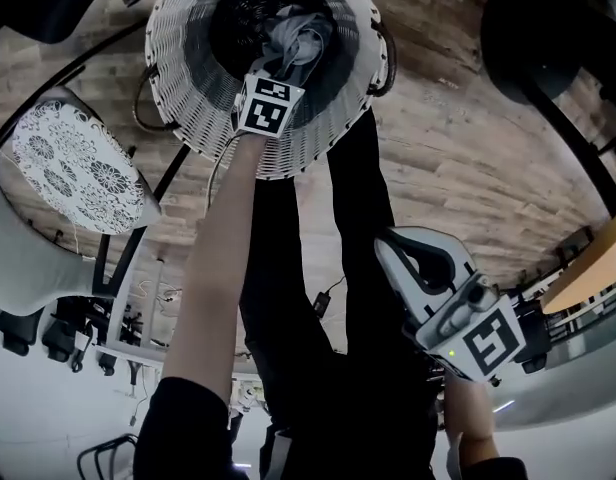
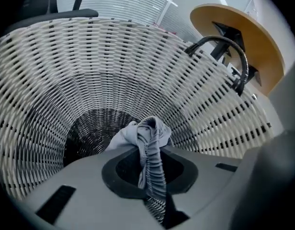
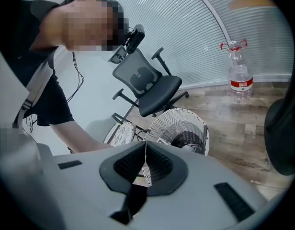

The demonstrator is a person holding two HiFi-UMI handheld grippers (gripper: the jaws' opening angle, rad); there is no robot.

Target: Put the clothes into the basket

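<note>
A white wicker basket (image 1: 188, 118) with a dark bottom stands on the wooden floor. My left gripper (image 1: 276, 70) reaches down into its mouth, shut on a grey garment (image 1: 293, 40). In the left gripper view the bunched grey garment (image 2: 148, 138) hangs pinched between the jaws, with the basket wall (image 2: 66, 80) all around it. My right gripper (image 1: 413, 258) is held back near the person's body, its jaws shut with nothing between them. In the right gripper view the right gripper (image 3: 145, 169) points toward the basket (image 3: 163, 123), which is some way off.
A stool with a patterned cushion (image 1: 73, 163) stands left of the basket. A black office chair (image 3: 147, 83) is behind the basket and a water bottle (image 3: 241, 75) stands on the floor. A round wooden table (image 2: 243, 37) and a black chair base (image 1: 548, 28) are nearby.
</note>
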